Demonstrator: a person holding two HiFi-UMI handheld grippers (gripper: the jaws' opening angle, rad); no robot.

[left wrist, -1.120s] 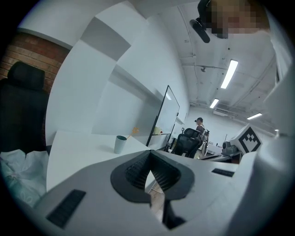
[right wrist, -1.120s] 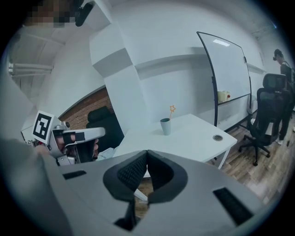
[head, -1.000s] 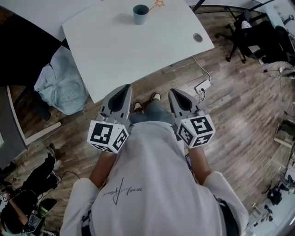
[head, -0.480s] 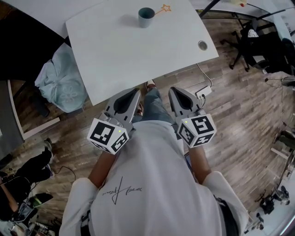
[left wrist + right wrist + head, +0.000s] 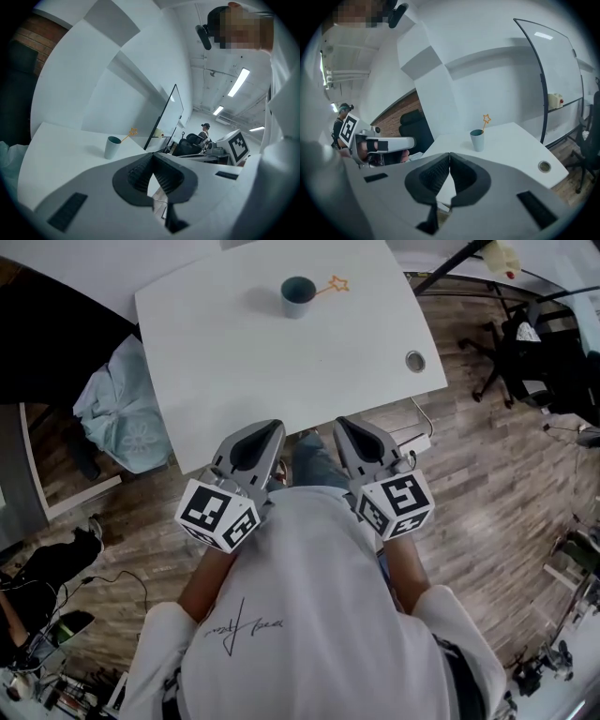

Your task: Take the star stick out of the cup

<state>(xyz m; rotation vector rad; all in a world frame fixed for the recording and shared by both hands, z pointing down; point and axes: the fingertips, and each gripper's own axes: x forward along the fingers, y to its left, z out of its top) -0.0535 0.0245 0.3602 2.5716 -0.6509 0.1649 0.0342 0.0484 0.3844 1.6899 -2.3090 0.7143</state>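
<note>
The left tongs (image 5: 270, 427) and the right tongs (image 5: 341, 422) are held side by side in front of the person's white shirt (image 5: 300, 615), their tips just at the near edge of the white counter (image 5: 253, 362). Each carries its marker cube close to the body. In the left gripper view the two ribbed pads are pressed together at the tip with nothing between them. The right gripper view shows the same: pads pressed together and nothing held. Both pairs point across the counter toward the cup and are well apart from it.

The blue-grey cup (image 5: 298, 294) stands upright on the far part of the counter, roughly midway between its left and right edges. The star stick (image 5: 331, 285) sits in the cup and leans out over the rim toward the right edge, with its orange outline star clear of the cup. In the right gripper view the star stands above and to the right of the rim.

A round cable hole (image 5: 415, 360) lies near the counter's right edge, closer to the near right corner. A pale blue bundle of cloth (image 5: 127, 413) lies on the wooden floor (image 5: 497, 484) against the counter's left edge. A black office chair (image 5: 544, 352) stands beyond the right edge, well apart from the counter.
</note>
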